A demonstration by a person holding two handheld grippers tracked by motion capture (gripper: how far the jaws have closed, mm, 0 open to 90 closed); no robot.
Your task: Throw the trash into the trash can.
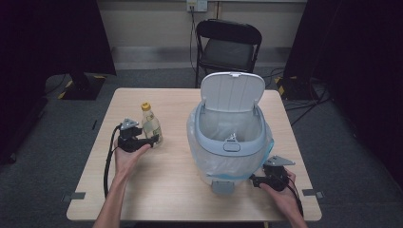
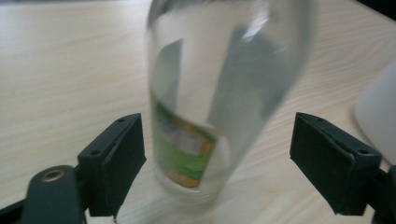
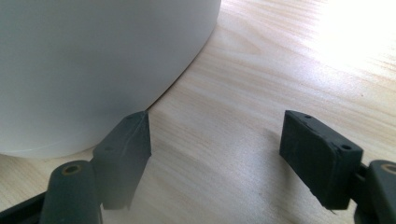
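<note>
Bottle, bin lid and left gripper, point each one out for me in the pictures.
Bottle (image 1: 151, 125), high view, on its clear body below the yellow cap.
Bin lid (image 1: 232, 91), high view, on the raised white lid's inner face.
Left gripper (image 2: 217, 151), left gripper view, midway between its two open black jaws, with the bottle between them.

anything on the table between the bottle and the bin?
Nothing: in the high view, bare light wood table separates the clear glass bottle with the yellow cap from the white lidded bin with the plastic liner.

Overhead table (image 1: 171, 190) view; two low close-ups, bottle (image 2: 219, 93), bin (image 3: 93, 60).
</note>
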